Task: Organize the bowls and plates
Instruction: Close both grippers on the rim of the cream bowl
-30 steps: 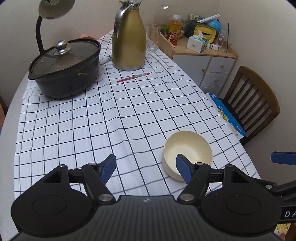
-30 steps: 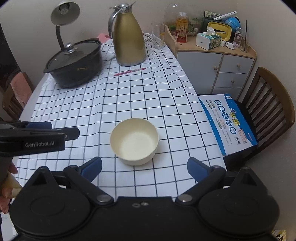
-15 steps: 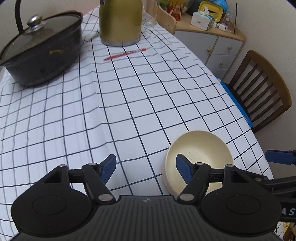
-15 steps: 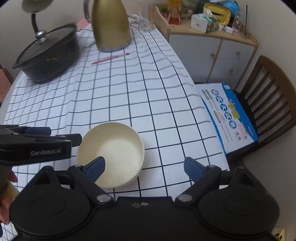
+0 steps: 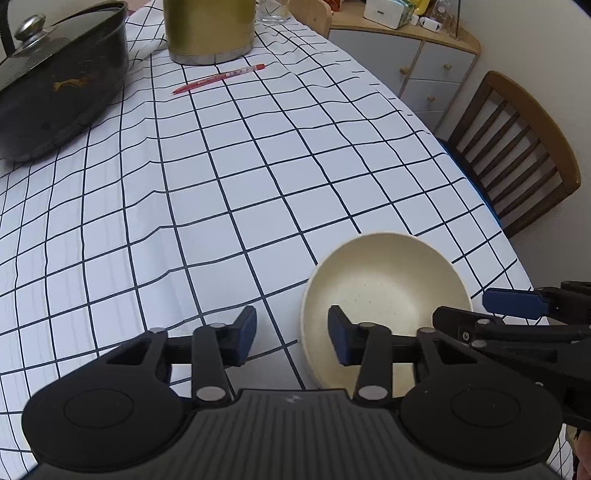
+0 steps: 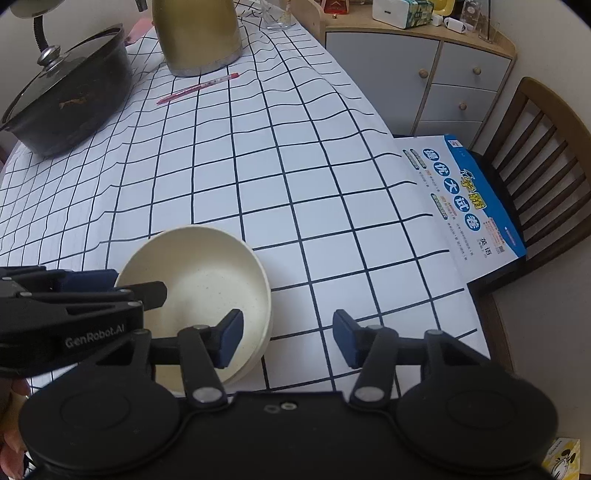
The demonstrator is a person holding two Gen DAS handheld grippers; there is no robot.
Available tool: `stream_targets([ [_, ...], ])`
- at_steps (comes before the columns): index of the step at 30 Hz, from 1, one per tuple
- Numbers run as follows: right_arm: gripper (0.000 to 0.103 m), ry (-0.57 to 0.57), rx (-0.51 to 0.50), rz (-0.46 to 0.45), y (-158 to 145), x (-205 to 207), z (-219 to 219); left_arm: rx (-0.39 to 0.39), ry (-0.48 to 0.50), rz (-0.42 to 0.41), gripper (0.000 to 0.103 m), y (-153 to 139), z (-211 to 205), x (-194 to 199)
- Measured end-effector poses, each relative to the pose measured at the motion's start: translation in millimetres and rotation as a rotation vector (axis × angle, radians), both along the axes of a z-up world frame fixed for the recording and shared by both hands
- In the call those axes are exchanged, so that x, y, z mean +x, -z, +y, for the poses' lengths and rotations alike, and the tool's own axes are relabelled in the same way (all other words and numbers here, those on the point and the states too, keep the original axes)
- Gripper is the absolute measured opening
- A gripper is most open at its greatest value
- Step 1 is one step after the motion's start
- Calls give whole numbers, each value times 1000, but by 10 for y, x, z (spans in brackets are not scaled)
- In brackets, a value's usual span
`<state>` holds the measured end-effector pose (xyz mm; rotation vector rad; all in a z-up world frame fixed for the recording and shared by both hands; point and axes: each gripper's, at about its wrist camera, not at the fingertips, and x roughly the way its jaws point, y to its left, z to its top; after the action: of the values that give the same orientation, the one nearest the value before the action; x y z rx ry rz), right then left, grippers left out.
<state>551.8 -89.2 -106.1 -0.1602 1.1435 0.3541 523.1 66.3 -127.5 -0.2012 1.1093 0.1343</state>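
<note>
A cream bowl (image 5: 384,291) stands on the checked tablecloth near the table's front right edge; it also shows in the right wrist view (image 6: 207,280). My left gripper (image 5: 291,339) is open and straddles the bowl's left rim, its right finger inside the bowl. My right gripper (image 6: 284,339) is open and straddles the bowl's right rim, its left finger inside the bowl. Neither grips the bowl. No plates are in view.
A black lidded pot (image 5: 55,81) stands at the far left, a gold jug (image 5: 208,29) at the back, a red pen (image 5: 218,77) before it. A wooden chair (image 6: 546,162) with a blue booklet (image 6: 472,199) and a grey cabinet (image 6: 424,70) stand right of the table.
Both grippers have come down and forward onto the bowl from either side and now straddle its rim. Both jaws have narrowed somewhat. The bowl has not moved.
</note>
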Motion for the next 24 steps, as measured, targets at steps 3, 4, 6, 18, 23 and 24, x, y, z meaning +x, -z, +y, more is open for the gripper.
stream_targets([
  [3,42,-2,4,5,19,4,24,-2,5,0,32,3,-19,8],
  [4,41,-4,8,8,23,2,30,-1,5,1,31,3,-25,8],
  [6,37,-7,8,10,33,-9,41,15,3,16,23,11,-42,19],
  [18,8,-17,9,21,18,-100,83,5,13,34,4,-24,-111,-54],
  [23,4,-9,-3,28,-10,-192,39,26,45,49,4,-47,-216,-180],
  [24,4,-6,-15,30,-16,-222,41,34,53,53,4,-51,-250,-209],
])
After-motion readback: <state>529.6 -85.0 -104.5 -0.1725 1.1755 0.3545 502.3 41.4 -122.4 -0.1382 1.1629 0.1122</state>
